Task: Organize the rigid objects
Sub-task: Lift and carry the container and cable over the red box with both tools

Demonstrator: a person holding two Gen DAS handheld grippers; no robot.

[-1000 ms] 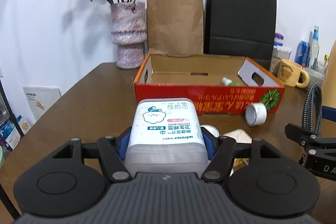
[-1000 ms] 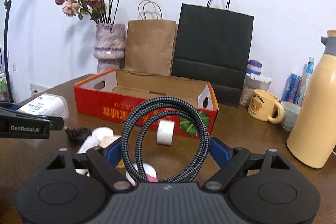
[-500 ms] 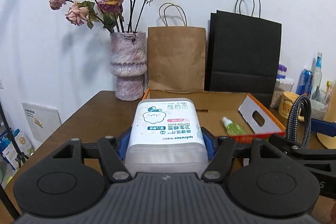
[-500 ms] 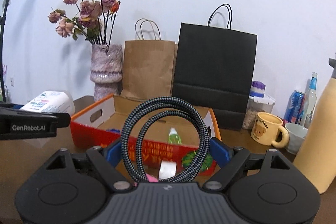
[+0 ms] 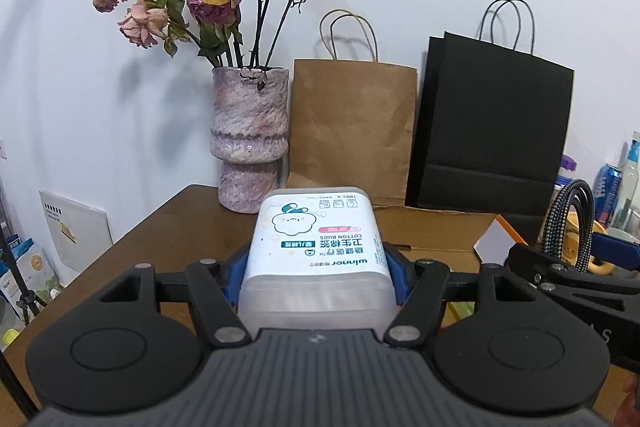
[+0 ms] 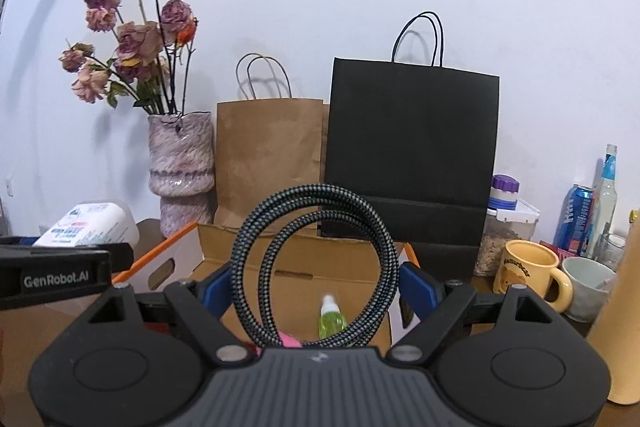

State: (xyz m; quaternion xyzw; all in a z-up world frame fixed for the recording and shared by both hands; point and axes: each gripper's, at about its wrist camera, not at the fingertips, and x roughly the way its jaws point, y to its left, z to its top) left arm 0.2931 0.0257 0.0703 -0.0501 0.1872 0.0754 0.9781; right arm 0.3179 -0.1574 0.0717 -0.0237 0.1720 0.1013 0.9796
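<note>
My left gripper (image 5: 316,267) is shut on a white cotton-bud box (image 5: 316,247) and holds it in the air at the near left edge of the open cardboard box (image 5: 436,231). My right gripper (image 6: 316,283) is shut on a coiled braided cable (image 6: 320,259) and holds it above the cardboard box (image 6: 296,267). A small green bottle (image 6: 331,317) lies inside the box. The cotton-bud box (image 6: 86,225) and the left gripper (image 6: 56,273) show at the left of the right wrist view. The cable (image 5: 570,223) shows at the right of the left wrist view.
A vase of dried roses (image 5: 250,139), a brown paper bag (image 5: 352,131) and a black paper bag (image 5: 492,131) stand behind the box. A yellow mug (image 6: 528,275), a bowl (image 6: 588,287), a jar, a can and a tall bottle stand at the right.
Both grippers have risen and moved forward with their loads, from in front of the cardboard box to over it. The tape roll and small items on the table have dropped out of view.
</note>
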